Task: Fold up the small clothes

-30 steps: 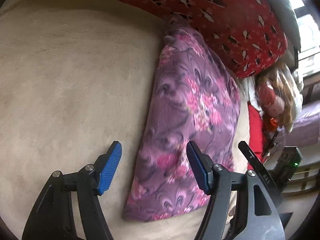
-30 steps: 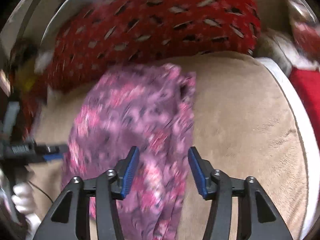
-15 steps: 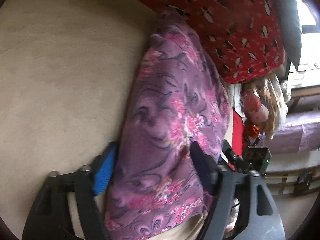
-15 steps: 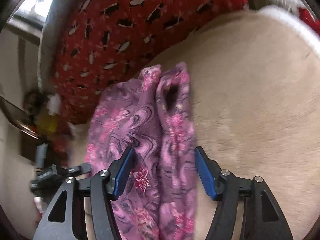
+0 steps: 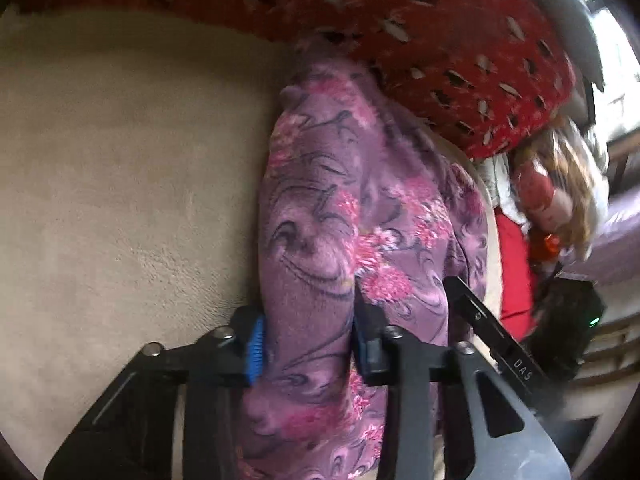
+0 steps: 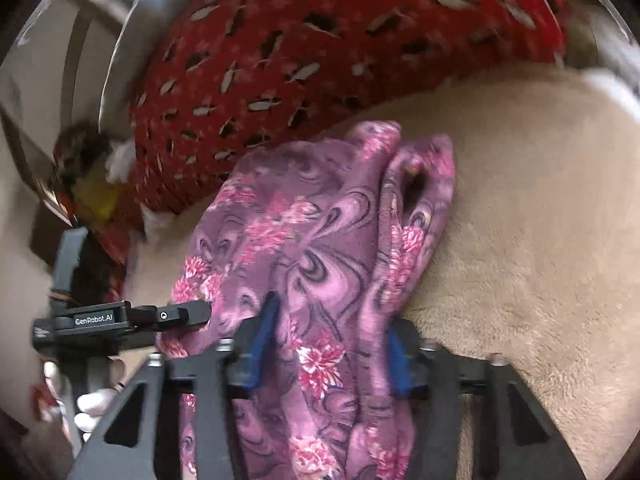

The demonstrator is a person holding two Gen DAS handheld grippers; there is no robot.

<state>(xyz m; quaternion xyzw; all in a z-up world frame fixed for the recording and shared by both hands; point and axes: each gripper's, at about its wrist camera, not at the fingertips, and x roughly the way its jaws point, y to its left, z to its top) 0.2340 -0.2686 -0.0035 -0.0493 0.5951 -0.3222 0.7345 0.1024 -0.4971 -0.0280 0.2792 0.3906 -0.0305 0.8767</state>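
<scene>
My left camera looks steeply down along its tool (image 5: pixel 308 340), close over the purple cloth (image 5: pixel 360 216); my right camera (image 6: pixel 326 344) faces it from the opposite side, equally near; both share the cloth, beige bed (image 5: pixel 120 160) and red pillow (image 6: pixel 320 40).

Garment (image 5: pixel 352 216) lies on the blanket (image 5: pixel 120 184), patterned cushion (image 5: pixel 440 40) behind it

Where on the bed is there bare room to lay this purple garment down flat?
The beige blanket lies bare on the side of the purple garment away from the doll, bordered at the back by the red patterned bedding; the right wrist view shows the same open stretch. The other side is crowded: the doll and clutter at the bed's edge.
</scene>
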